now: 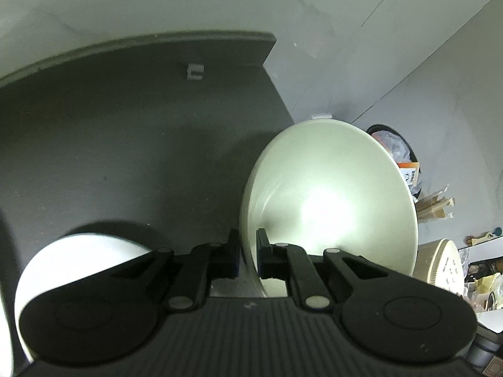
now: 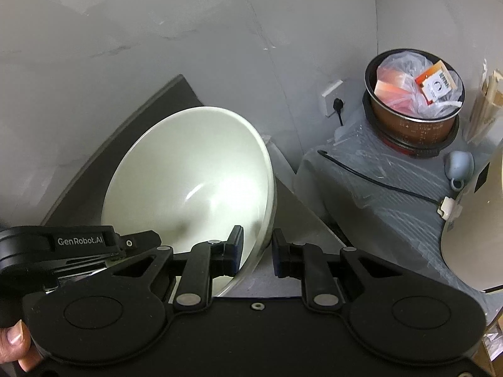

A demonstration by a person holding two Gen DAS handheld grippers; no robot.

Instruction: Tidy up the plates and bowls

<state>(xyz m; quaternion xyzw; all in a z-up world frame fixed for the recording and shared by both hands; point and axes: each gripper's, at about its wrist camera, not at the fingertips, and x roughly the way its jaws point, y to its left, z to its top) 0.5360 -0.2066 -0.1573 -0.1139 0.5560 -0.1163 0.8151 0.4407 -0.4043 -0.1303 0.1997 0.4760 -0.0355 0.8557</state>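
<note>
The left gripper (image 1: 248, 253) has its jaws closed narrowly on the rim of a large pale-green bowl (image 1: 330, 194), one pad on the inner face and one on the outer. The bowl is held tilted on edge above the dark grey bench (image 1: 125, 141), its hollow facing right. In the right wrist view the same bowl (image 2: 191, 182) shows its glossy inside, and the right gripper (image 2: 257, 251) straddles the near rim with its jaws set apart; the left pad sits just inside the bowl, the right pad outside it with a visible gap (so no firm clamp shows on this side). The body of the left gripper, marked GenRobot.AI, lies at the lower left of that view, with a person's fingertips (image 2: 15, 339) on it.

A second white bowl (image 1: 78, 251) sits low on the left of the bench, partly hidden behind the left gripper. Off the bench to the right stand a rice cooker pot (image 2: 415, 125) stuffed with a plastic bag (image 2: 408, 78), and a small pale-blue cup (image 2: 459, 165).
</note>
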